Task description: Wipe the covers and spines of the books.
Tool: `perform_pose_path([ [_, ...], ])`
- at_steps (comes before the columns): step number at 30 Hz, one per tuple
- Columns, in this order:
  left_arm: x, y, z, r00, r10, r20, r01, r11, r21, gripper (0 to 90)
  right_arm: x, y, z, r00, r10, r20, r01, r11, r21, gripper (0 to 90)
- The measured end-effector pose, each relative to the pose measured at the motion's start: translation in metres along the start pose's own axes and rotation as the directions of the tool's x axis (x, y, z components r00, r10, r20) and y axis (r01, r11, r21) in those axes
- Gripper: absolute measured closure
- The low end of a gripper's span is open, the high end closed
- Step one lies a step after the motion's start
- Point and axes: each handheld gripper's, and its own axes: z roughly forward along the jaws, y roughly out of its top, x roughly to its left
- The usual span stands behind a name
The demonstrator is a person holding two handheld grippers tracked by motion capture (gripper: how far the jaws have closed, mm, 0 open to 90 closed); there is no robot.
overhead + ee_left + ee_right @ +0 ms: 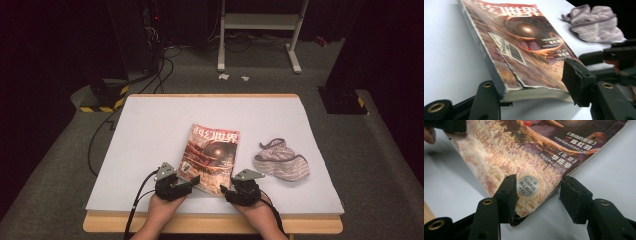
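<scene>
At the counter's near edge, the left tongs straddle the near left corner of the worn reddish paperback magazine, jaws spread, pads not pressing. The right tongs stand spread around its near right corner. Right of the magazine lies a crumpled grey striped cloth on the white counter.

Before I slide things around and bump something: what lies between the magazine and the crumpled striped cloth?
Nothing: in the high view the stretch between the magazine and the cloth is bare white table cover; the left gripper view agrees.
</scene>
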Motion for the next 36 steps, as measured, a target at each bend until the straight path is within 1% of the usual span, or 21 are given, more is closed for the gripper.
perform_pose_path([
  [2, 0.001, 0.000, 0.001, 0.9998, -0.015, -0.013, 0.015, 0.9999, -0.002, 47.8, 0.002, 0.001, 0.001, 1.0000, -0.005, -0.001, 0.005, 1.000, 0.000, 47.8],
  [4, 0.003, 0.000, 0.003, 0.9991, -0.034, -0.026, 0.034, 0.9994, 0.001, 50.6, 0.003, 0.001, 0.002, 1.0000, -0.008, 0.000, 0.008, 1.000, -0.001, 47.7],
  [6, 0.004, 0.000, 0.005, 0.9985, -0.035, -0.042, 0.036, 0.9992, 0.015, 52.8, 0.003, 0.001, 0.002, 1.0000, -0.009, -0.003, 0.009, 1.000, -0.003, 47.7],
  [9, 0.007, 0.000, 0.006, 0.9979, -0.046, -0.046, 0.047, 0.9986, 0.023, 56.6, 0.003, 0.000, 0.002, 1.0000, -0.006, -0.007, 0.006, 1.000, -0.005, 47.6],
  [12, 0.008, 0.000, 0.006, 0.9978, -0.046, -0.047, 0.047, 0.9987, 0.018, 60.3, 0.003, 0.000, 0.002, 0.9999, -0.009, -0.006, 0.009, 1.000, -0.009, 47.5],
  [15, 0.011, 0.000, 0.005, 0.9973, -0.063, -0.039, 0.063, 0.9979, 0.014, 63.4, 0.003, 0.000, 0.002, 0.9999, -0.006, -0.009, 0.006, 1.000, -0.011, 47.3],
  [17, 0.013, 0.001, 0.004, 0.9960, -0.078, -0.044, 0.078, 0.9969, -0.009, 67.5, 0.002, -0.001, 0.001, 0.9998, -0.012, -0.018, 0.012, 1.000, -0.017, 47.6],
  [20, 0.019, 0.003, -0.002, 0.9942, -0.090, -0.059, 0.087, 0.9951, -0.046, 73.3, 0.001, -0.002, -0.002, 0.9998, -0.011, -0.017, 0.010, 0.999, -0.031, 47.4],
  [22, 0.025, 0.006, -0.007, 0.9931, -0.099, -0.062, 0.096, 0.9936, -0.060, 76.5, -0.002, -0.003, -0.006, 1.0000, -0.005, -0.008, 0.004, 0.999, -0.048, 47.6],
  [24, 0.032, 0.007, -0.011, 0.9921, -0.106, -0.067, 0.101, 0.9923, -0.071, 78.5, -0.007, -0.004, -0.011, 0.9999, 0.016, -0.004, -0.016, 0.998, -0.062, 47.8],
  [26, 0.037, 0.007, -0.014, 0.9922, -0.103, -0.071, 0.098, 0.9926, -0.071, 80.0, -0.013, -0.006, -0.014, 0.9994, 0.033, 0.001, -0.033, 0.997, -0.069, 48.0],
  [28, 0.042, 0.008, -0.016, 0.9932, -0.092, -0.071, 0.087, 0.9940, -0.066, 80.3, -0.016, -0.008, -0.017, 0.9991, 0.042, 0.002, -0.042, 0.996, -0.074, 48.0],
  [31, 0.047, 0.010, -0.017, 0.9968, -0.058, -0.054, 0.055, 0.9968, -0.058, 80.1, -0.018, -0.009, -0.021, 0.9987, 0.050, 0.009, -0.050, 0.995, -0.083, 48.0],
  [33, 0.047, 0.011, -0.017, 0.9977, -0.045, -0.051, 0.042, 0.9977, -0.053, 79.8, -0.020, -0.010, -0.024, 0.9985, 0.054, 0.013, -0.053, 0.995, -0.088, 47.9],
  [35, 0.048, 0.012, -0.017, 0.9973, -0.049, -0.055, 0.047, 0.9980, -0.043, 79.3, -0.022, -0.012, -0.025, 0.9982, 0.057, 0.019, -0.056, 0.995, -0.089, 47.5],
  [36, 0.048, 0.013, -0.016, 0.9968, -0.058, -0.054, 0.056, 0.9975, -0.043, 79.2, -0.022, -0.012, -0.026, 0.9980, 0.060, 0.021, -0.058, 0.994, -0.089, 47.4],
])
